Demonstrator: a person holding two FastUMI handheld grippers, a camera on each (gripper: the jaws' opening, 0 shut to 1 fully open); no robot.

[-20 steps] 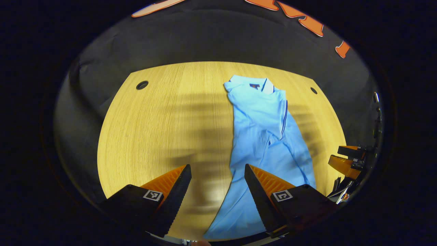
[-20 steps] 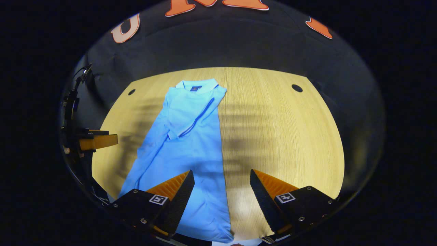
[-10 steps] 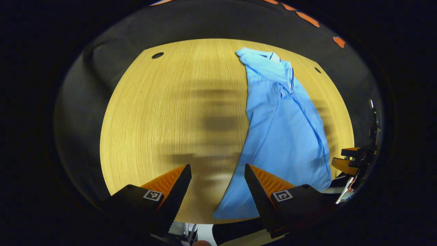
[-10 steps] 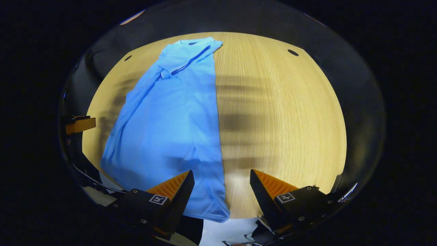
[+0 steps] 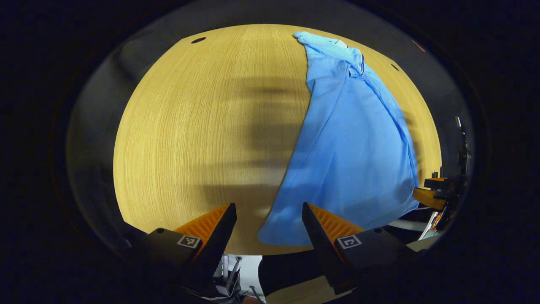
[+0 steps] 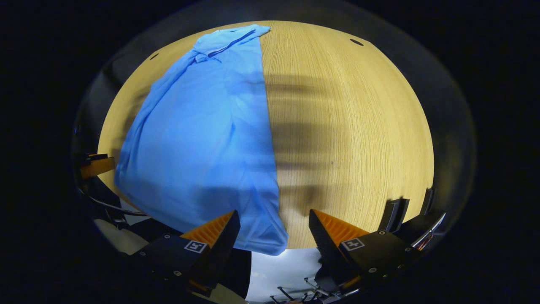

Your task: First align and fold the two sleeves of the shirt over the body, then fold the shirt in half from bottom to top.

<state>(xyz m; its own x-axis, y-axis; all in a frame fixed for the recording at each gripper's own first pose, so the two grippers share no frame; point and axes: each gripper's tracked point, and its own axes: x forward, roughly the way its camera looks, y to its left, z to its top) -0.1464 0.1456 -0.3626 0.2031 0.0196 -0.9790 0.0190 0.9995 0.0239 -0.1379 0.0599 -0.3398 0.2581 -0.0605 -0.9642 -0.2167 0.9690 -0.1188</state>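
Note:
A light blue polo shirt (image 5: pixel 350 139) lies lengthwise on the wooden table (image 5: pixel 202 126), collar at the far end, both sleeves folded over the body. Its hem reaches the near table edge. My left gripper (image 5: pixel 269 221) hangs open above the hem's left corner, nothing between its fingers. In the right gripper view the same shirt (image 6: pixel 202 135) covers the left half of the table (image 6: pixel 350 126), and my right gripper (image 6: pixel 274 228) is open above the hem's right corner. The right gripper (image 5: pixel 434 192) appears at the far right of the left gripper view; the left gripper (image 6: pixel 97 164) appears at the left edge of the right gripper view.
Round cable holes sit near the table's far corners (image 5: pixel 198 40) (image 6: pixel 356 42). Below the near table edge I see pale floor (image 6: pixel 278 266) and dark chair or stand parts (image 6: pixel 396 213). Bare wood lies on each side of the shirt.
Both grippers have drawn back toward the near table edge and tilted down, so the shirt's hem and the table edge now sit just ahead of the fingers. Both stay open.

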